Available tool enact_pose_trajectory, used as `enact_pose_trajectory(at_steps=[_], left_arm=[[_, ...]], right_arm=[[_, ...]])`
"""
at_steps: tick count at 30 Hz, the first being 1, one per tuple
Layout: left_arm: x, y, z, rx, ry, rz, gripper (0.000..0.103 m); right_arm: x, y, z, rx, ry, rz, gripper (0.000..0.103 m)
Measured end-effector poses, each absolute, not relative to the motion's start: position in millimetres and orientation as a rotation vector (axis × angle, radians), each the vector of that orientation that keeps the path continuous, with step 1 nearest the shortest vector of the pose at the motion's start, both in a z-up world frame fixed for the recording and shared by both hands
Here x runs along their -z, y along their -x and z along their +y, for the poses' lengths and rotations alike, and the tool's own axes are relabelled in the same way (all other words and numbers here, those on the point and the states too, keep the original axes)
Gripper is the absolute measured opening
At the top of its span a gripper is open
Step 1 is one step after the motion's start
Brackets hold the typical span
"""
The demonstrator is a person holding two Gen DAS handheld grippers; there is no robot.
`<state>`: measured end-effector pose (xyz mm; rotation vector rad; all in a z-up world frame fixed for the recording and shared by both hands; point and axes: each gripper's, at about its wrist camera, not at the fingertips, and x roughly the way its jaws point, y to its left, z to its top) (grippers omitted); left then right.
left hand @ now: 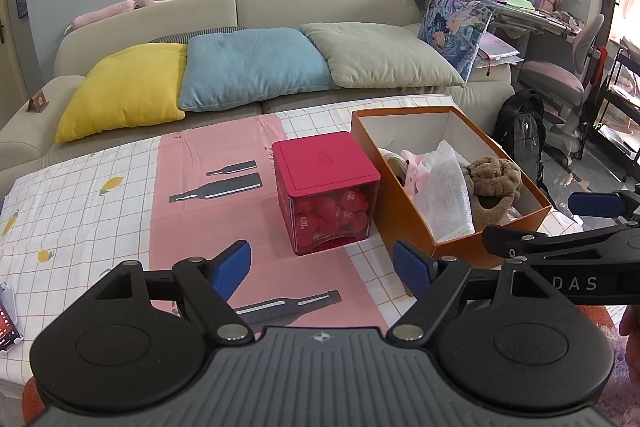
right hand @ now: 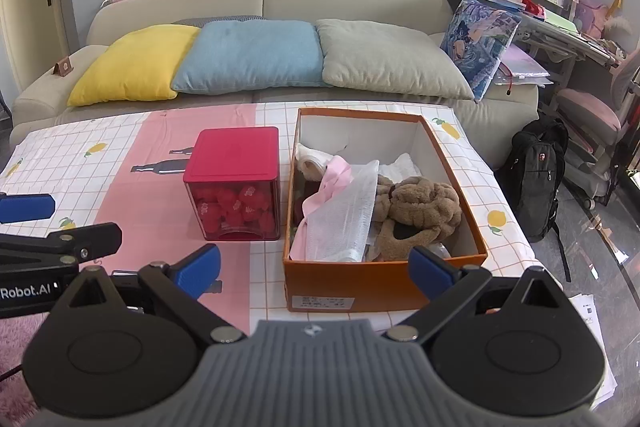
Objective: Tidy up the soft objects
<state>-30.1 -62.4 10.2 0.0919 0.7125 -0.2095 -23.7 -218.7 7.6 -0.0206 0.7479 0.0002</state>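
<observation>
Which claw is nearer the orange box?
Right. The right claw hangs open just in front of the orange box, its near wall between the fingers. The left claw is open too, further left, facing the red container.

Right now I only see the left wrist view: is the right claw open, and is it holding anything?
Observer: The right claw is open and empty, facing the near end of the orange cardboard box.
Operator: Anything on that end face?
Observer: A small white printed label, low on its left part.
Operator: What's past the right edge of the checked-cloth table?
Observer: Loose white paper sheets lie on the floor there.
</observation>
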Motion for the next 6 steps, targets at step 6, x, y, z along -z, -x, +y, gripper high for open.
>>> enact_pose_trajectory(at_steps=[6], left_arm=[[-12.1, 31.1, -63.5, 0.210, -0.086, 0.709, 0.094]], right_arm=[[-7.2, 23.8, -218.1, 0.000, 0.020, 0.748, 0.098]])
